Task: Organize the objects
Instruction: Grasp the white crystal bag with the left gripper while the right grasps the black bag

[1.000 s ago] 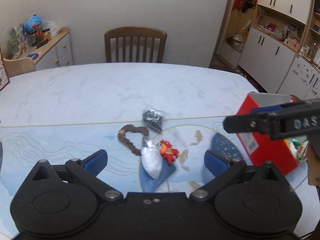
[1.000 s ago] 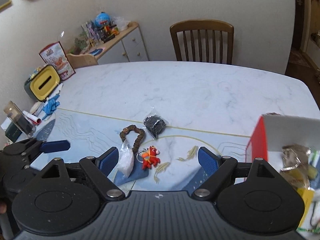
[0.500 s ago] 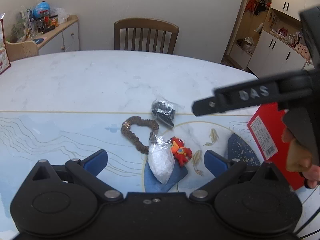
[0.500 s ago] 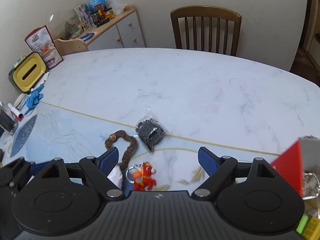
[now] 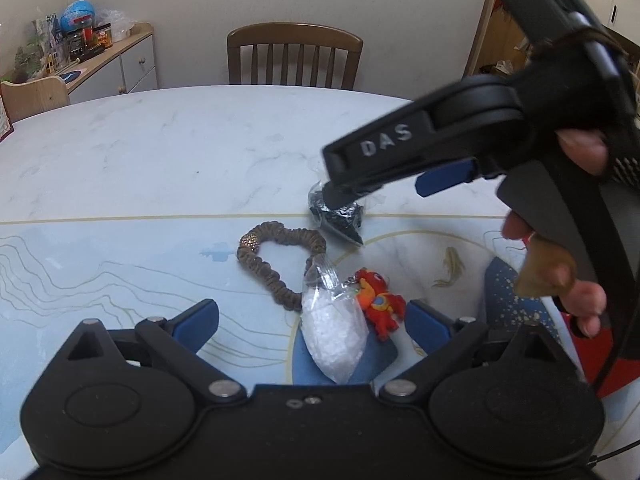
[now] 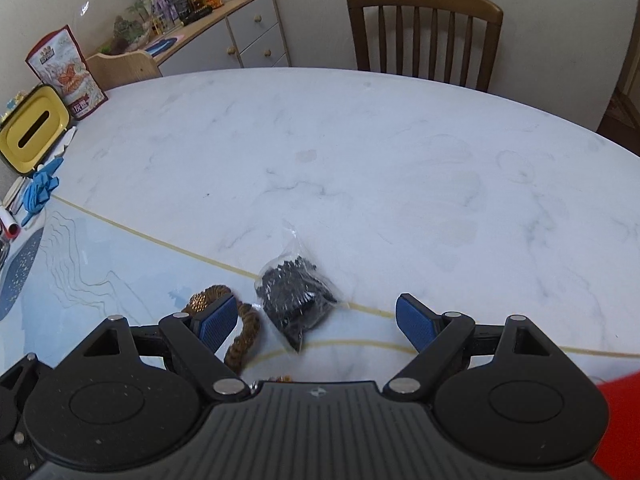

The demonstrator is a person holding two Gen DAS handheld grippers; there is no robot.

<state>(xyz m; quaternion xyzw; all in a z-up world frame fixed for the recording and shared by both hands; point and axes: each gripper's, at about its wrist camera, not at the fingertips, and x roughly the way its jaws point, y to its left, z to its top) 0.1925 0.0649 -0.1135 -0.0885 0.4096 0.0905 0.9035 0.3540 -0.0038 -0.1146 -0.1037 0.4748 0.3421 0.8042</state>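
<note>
the small clear bag of black pieces (image 6: 294,300) lies on the tabletop (image 6: 360,168), right at the thin gold line where the white marble part meets the pale blue printed part. the right claw (image 6: 316,322) is spread wide just above this bag, one blue pad (image 6: 218,318) on each side of it, not touching as far as i can see. in the left view the right claw (image 5: 400,184) reaches in from the right, held by a hand (image 5: 560,272), and its tip covers the top of the same bag (image 5: 340,216). near the bag, on the blue part, lies a brown braided loop (image 5: 276,264). a bag of white grains (image 5: 332,324) touches the lower end of the loop, and a small red and orange toy keychain (image 5: 378,304) lies just beside that bag. the left claw (image 5: 310,316) is also released and empty, low over the white bag and toy. a red box (image 5: 616,364) shows at the right edge, and a wooden chair (image 6: 424,32) stands behind the tabletop.
</note>
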